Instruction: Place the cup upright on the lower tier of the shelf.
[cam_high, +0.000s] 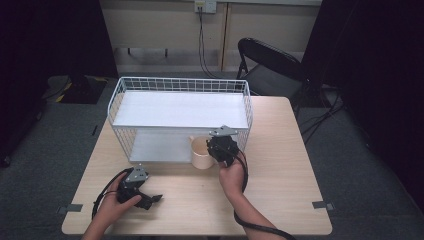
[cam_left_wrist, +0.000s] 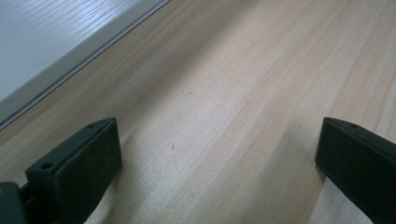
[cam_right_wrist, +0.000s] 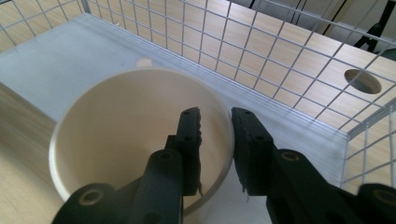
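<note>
Standing on the wooden table (cam_high: 280, 200) is a white wire rack (cam_high: 150, 87), and the cream cup (cam_high: 201, 152) sits at the rack's open front, by the low shelf. The right gripper (cam_right_wrist: 215, 116) is at the cup — one jaw inside, one outside, the rim wall between them, a little gap showing, so they look loose, not pinching. The left gripper (cam_left_wrist: 219, 149) rests well apart, jaws spread wide over bare wood. The right hand is the near one.

Black claws (cam_right_wrist: 215, 140), grey three-cornered plates, black cables.
</note>
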